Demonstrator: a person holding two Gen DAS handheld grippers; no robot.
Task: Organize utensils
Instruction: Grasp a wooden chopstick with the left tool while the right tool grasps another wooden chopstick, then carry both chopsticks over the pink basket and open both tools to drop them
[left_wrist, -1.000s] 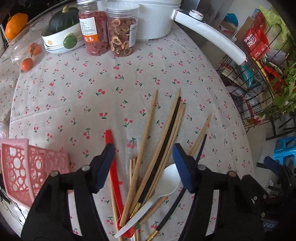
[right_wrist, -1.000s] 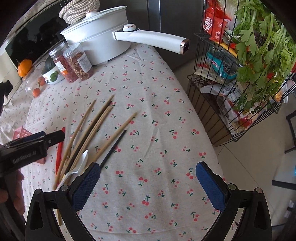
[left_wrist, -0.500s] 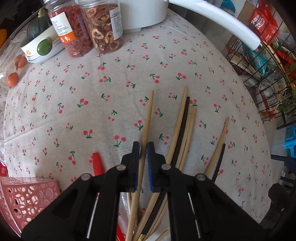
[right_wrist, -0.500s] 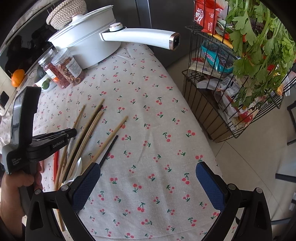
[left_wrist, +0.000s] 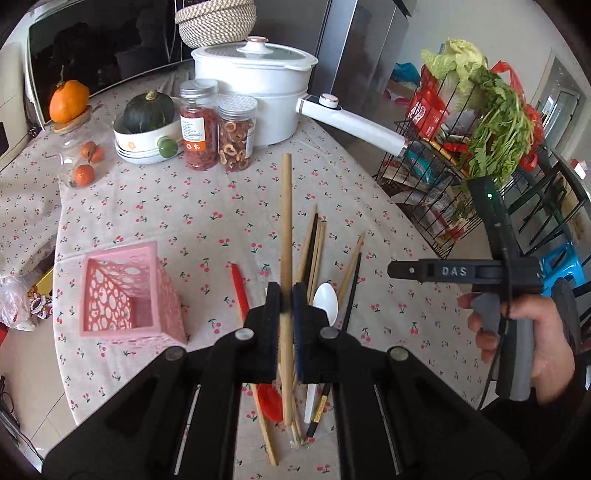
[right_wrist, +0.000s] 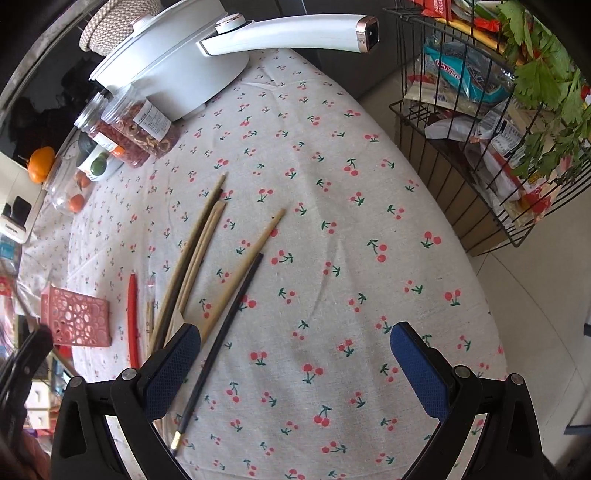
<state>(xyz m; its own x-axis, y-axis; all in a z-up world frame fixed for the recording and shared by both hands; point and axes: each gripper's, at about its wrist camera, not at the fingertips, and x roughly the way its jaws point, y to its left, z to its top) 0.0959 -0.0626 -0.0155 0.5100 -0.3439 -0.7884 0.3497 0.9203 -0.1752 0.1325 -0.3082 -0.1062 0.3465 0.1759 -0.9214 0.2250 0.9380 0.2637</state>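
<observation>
The right gripper (left_wrist: 402, 270) carries raised lettering reading "DAS" in the left wrist view; a hand (left_wrist: 528, 332) wraps its grey grip. A packet in the wire rack (right_wrist: 480, 206) beside the worktop (right_wrist: 332, 258) shows blue lettering in the right wrist view, too warped to read. The labels on the two jars (left_wrist: 218, 129) of dried fruit are too small to make out.

The left gripper (left_wrist: 285, 295) has just been closing, and its jaws are clamped on a wooden chopstick (left_wrist: 285, 221), which stands nearly upright between the pads, lifted off the cherry-print cloth. Its lower end hangs over the pile of remaining chopsticks (left_wrist: 314, 251), a white spoon (left_wrist: 325, 299) and a red spoon (left_wrist: 240, 291), partly hidden behind the black jaws. The pink perforated holder (left_wrist: 122, 295) stands just left of the pile, open top showing only in the left wrist view; the right wrist view shows just its side.

The right gripper's jaws are spread wide with nothing between them, low over the cloth, with a black chopstick (right_wrist: 218, 347) lying just inside the left pad. The white pot (left_wrist: 255, 99) is cut off at the top edge in the right wrist view.
</observation>
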